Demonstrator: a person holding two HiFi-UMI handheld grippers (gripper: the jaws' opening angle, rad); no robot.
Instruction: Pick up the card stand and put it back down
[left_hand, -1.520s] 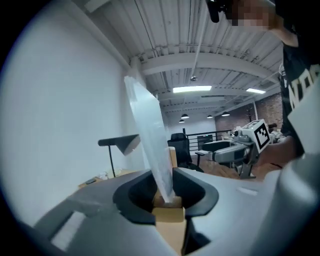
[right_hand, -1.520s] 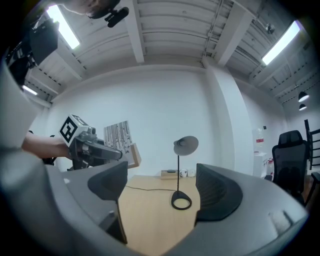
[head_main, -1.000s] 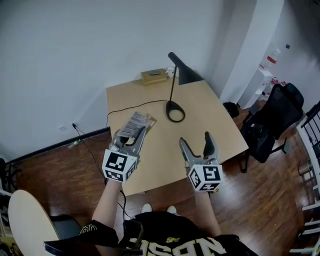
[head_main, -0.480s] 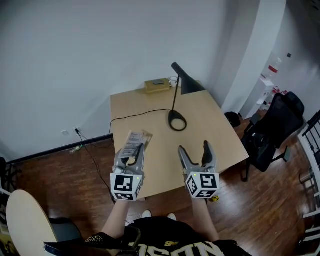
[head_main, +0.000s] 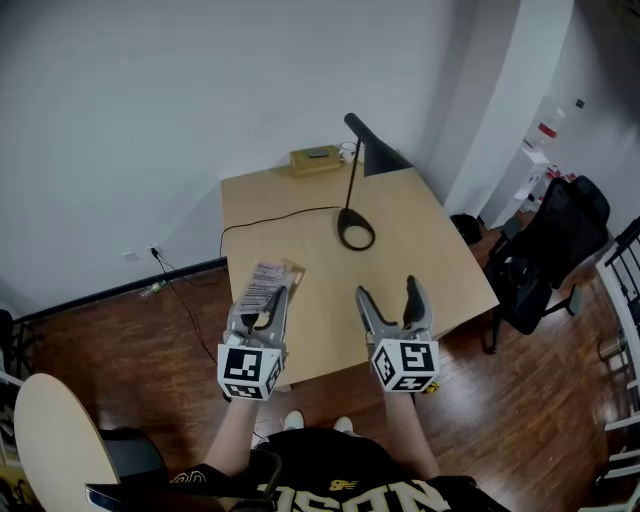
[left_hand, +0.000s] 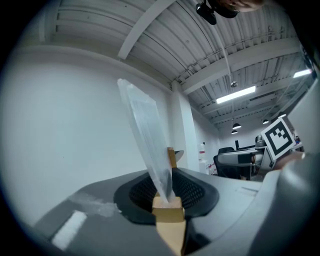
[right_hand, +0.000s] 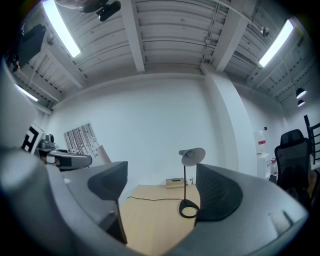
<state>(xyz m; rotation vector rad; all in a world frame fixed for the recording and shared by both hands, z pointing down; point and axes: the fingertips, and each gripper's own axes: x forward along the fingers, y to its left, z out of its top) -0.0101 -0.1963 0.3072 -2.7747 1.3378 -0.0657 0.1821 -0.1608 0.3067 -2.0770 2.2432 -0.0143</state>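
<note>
The left gripper (head_main: 262, 303) is clamped on the wooden base of the card stand (left_hand: 167, 214), whose clear sheet sticks out beyond the jaws, over the near left edge of the table (head_main: 425, 235). The right gripper (head_main: 388, 296) is just beside it, jaws apart and empty.

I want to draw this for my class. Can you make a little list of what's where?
Left gripper: shut on the wooden foot of the card stand
Card stand: held up, seemingly lifted off the table
Right gripper: open, nothing in it
Lamp: standing on the table, far side
Box: at the table's far edge, by the wall
</note>
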